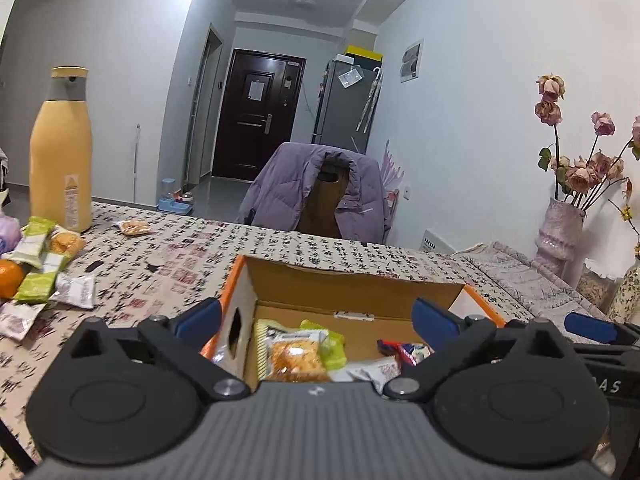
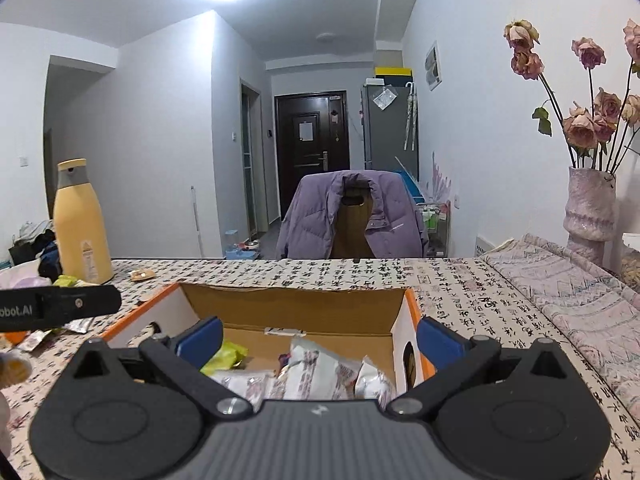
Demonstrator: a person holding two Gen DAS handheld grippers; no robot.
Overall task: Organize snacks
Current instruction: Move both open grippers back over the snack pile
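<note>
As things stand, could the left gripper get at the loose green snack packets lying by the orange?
Probably yes. The left gripper is open and empty above the cardboard box, and the green snack packets lie uncovered on the tablecloth to its left.

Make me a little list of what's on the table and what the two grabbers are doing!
box: open cardboard box with orange edges, on the patterned tablecloth
in the box: snack packets, green, orange and white
still outside: loose snacks and an orange at the left
bottle: tall yellow bottle, upright
flowers: dried roses in a vase at the right
left gripper: open, holding nothing
right gripper: open, holding nothing
</note>
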